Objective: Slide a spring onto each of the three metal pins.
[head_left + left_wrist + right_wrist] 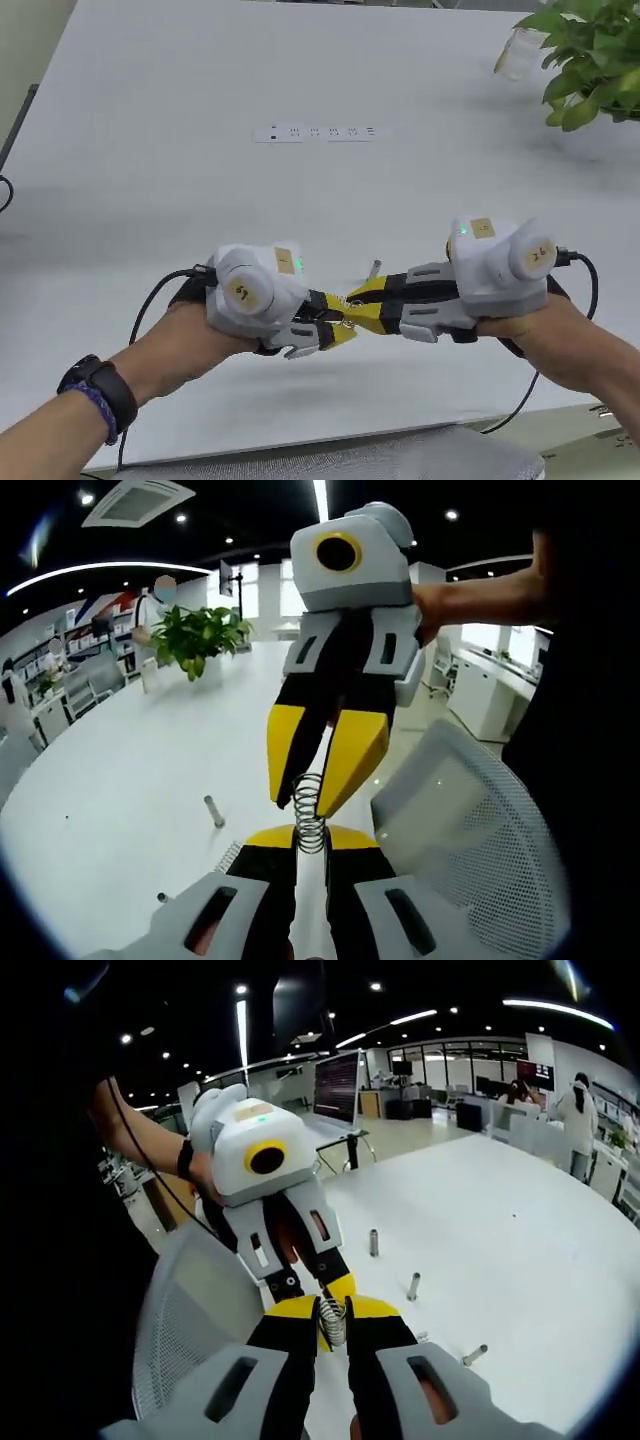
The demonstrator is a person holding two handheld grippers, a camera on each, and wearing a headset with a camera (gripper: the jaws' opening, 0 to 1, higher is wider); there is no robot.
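A small steel spring (347,306) hangs in the air between the tips of both grippers, which meet nose to nose above the near table edge. In the left gripper view my left gripper (311,838) pinches the spring's (310,815) near end, and the right gripper (305,802) closes on its far end. The right gripper view has my right gripper (333,1312) around the spring (332,1322), with the left gripper (335,1285) facing it. Three metal pins (373,1242) (412,1286) (474,1355) are on the table just beyond; one pin (375,268) stands upright.
A white power strip (315,132) lies mid-table. A potted plant (590,50) and a clear cup (518,52) sit at the far right corner. A grey mesh chair back (330,455) is below the grippers at the table's near edge.
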